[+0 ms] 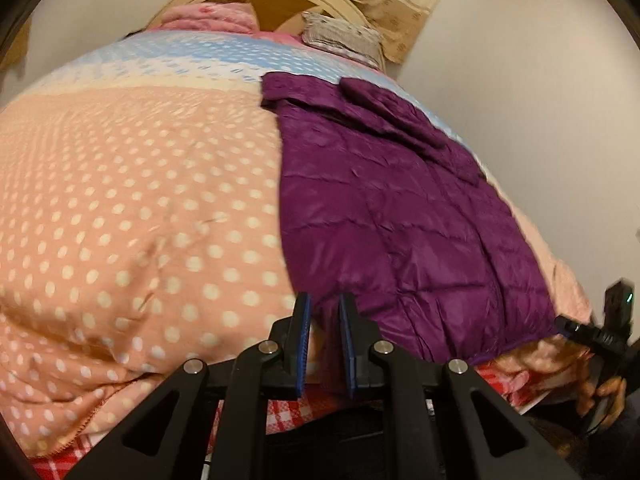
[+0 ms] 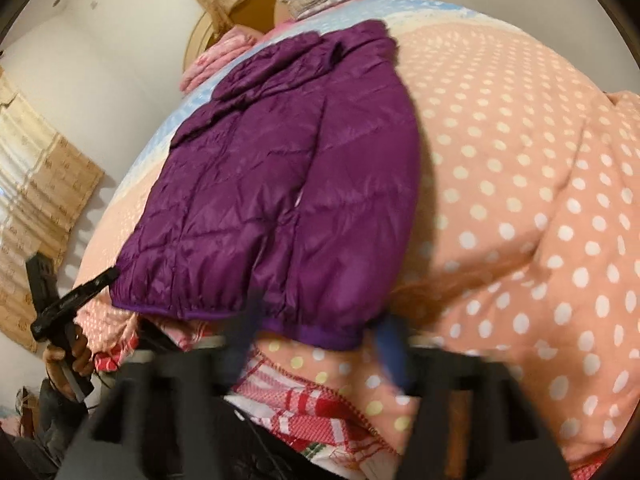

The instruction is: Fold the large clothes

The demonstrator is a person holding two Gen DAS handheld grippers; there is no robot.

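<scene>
Quilt [image 1: 132, 208] peach, polka-dotted, under purple jacket [image 2: 280, 192]; white walls [image 1: 520, 80].

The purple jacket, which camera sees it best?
The right wrist view. There the purple jacket shows almost whole, from collar down to the hem, lying on the dotted quilt. The left wrist view sees it from the side, and the left gripper hides part of the hem.

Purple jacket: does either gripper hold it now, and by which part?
Neither seems to hold it. The left gripper has its jaws slightly apart at a hem corner of the purple jacket; the right gripper is open around the hem, blurred.
</scene>
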